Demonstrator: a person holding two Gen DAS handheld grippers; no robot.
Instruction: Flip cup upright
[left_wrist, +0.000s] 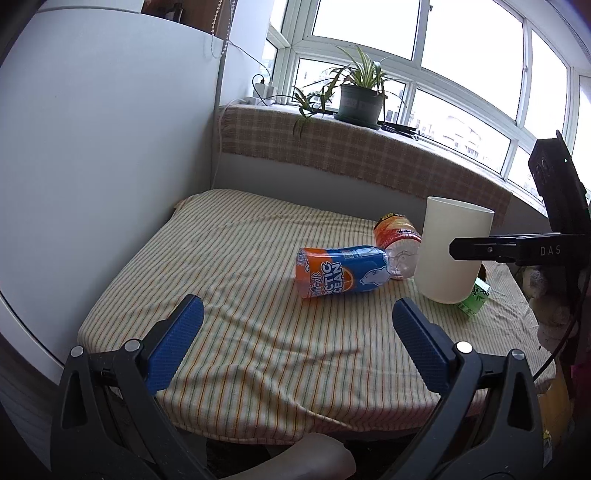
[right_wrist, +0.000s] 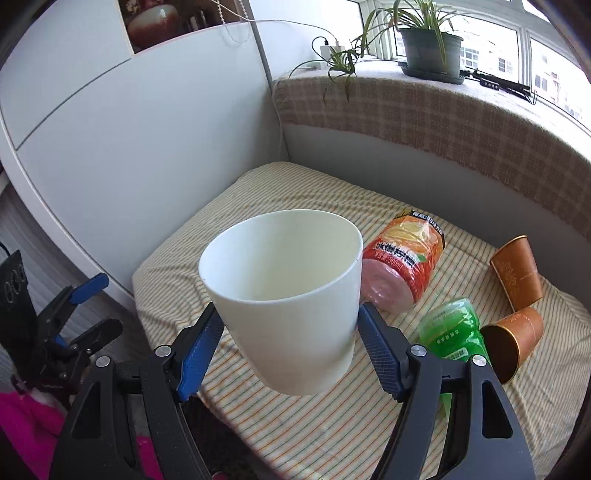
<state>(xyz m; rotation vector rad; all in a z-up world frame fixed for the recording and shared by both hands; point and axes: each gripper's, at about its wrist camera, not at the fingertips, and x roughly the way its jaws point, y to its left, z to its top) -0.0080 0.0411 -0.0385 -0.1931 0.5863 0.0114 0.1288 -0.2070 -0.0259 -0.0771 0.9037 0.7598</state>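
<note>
A white cup (right_wrist: 291, 295) stands mouth up, held between the blue pads of my right gripper (right_wrist: 290, 325), which is shut on its sides. The cup's base looks at or just above the striped cloth (right_wrist: 295, 424); I cannot tell if it touches. In the left wrist view the same cup (left_wrist: 450, 251) is upright at the right, with the right gripper's black finger (left_wrist: 491, 249) against it. My left gripper (left_wrist: 297, 317) is open and empty, low over the near part of the cloth, apart from the cup.
A blue-orange bottle (left_wrist: 340, 271) and an orange-label bottle (right_wrist: 406, 269) lie on the cloth beside the cup. A green bottle (right_wrist: 450, 332) and two brown paper cups (right_wrist: 517, 273) (right_wrist: 513, 341) lie to the right. A white cabinet (left_wrist: 92, 166) stands left; a potted plant (left_wrist: 360, 99) is on the sill.
</note>
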